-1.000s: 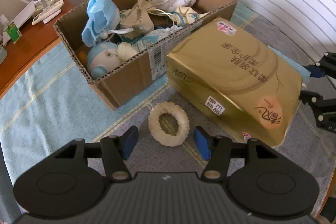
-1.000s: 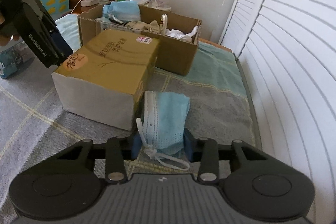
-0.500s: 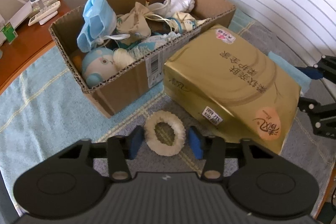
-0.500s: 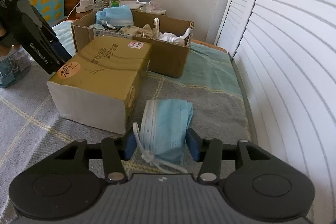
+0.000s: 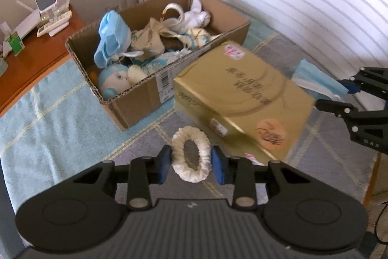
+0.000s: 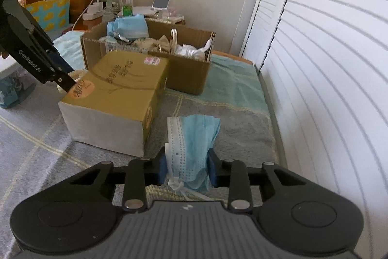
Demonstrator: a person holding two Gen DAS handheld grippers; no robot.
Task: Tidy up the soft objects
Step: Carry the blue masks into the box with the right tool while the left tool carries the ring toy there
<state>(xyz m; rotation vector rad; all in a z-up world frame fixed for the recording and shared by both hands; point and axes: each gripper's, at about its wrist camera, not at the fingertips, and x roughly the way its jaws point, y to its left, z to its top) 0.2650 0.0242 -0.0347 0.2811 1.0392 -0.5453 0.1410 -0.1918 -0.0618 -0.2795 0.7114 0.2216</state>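
Note:
A cream scrunchie (image 5: pixel 179 149) is squeezed into an oval between the blue pads of my left gripper (image 5: pixel 191 162), whose jaws are closing on it; it hangs just above the blanket. My right gripper (image 6: pixel 187 168) is shut on a folded stack of blue face masks (image 6: pixel 194 135), its ear loops dangling below. The open cardboard box (image 5: pixel 150 94) beyond holds several soft toys, cloths and masks. The left wrist view also catches the right gripper (image 5: pixel 339 95) holding the masks (image 5: pixel 312 78) at the right edge. At the far left of the right wrist view, the left gripper (image 6: pixel 65 81) shows.
A gold tissue pack (image 5: pixel 242 89) lies between the two grippers, in front of the box (image 6: pixel 189 74). A wooden side table (image 5: pixel 43 50) with small devices stands to the left. White shutters (image 6: pixel 327 64) run along the right. A grey and teal blanket (image 5: pixel 48 113) covers the surface.
The left jaws closed from wide apart onto the scrunchie and raised it off the blanket. The right jaws widened briefly, then pinched the mask stack tight.

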